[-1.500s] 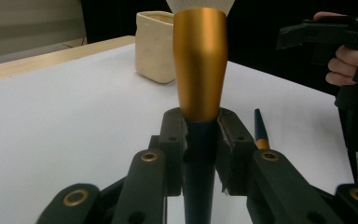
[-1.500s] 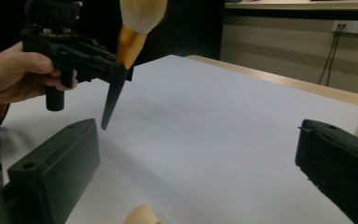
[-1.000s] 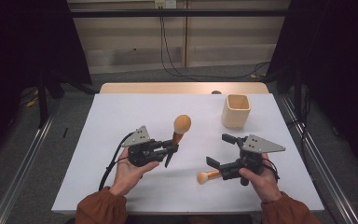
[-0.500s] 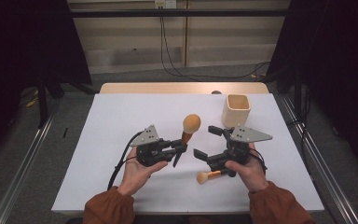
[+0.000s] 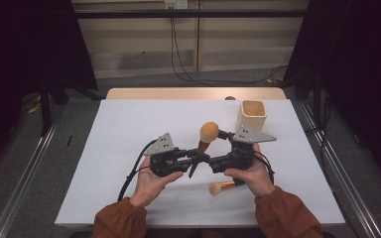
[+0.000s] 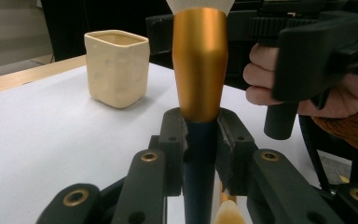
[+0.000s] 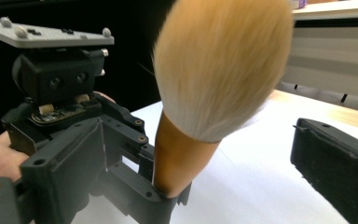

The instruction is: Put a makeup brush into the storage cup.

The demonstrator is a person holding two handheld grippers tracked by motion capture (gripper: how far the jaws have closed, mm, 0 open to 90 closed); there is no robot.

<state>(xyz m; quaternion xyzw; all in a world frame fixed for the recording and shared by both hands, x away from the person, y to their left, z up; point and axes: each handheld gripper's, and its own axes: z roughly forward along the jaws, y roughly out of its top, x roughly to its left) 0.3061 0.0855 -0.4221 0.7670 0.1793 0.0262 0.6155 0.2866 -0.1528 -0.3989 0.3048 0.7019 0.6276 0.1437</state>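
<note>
The right gripper (image 5: 217, 147) has been travelling leftward across the white table (image 5: 129, 129) over the last second and is now meeting the left gripper (image 5: 194, 161) near the middle, a little toward the near edge; its jaws have just been closing slightly but are standing wide, and the large makeup brush (image 5: 207, 136) is coming in between them without either pad pressing on it yet. In the right gripper view one black pad (image 7: 335, 163) is sitting well clear of the brush's fluffy head. The left gripper is clamping that brush by its dark handle, just below the gold ferrule, as the left gripper view is showing plainly, with the bristles pointing up and toward the far edge. This is looking like a handover in the making: the brush is being offered up so that the right gripper can take it, probably to carry it on to the cream cup (image 5: 252, 115) standing near the far right corner. That cup is sitting upright and, as far as its open mouth is showing, holding nothing. A second, smaller brush (image 5: 222, 187) is lying flat on the table near the near edge, just under the person's right hand (image 5: 250, 173), waiting its turn.
</note>
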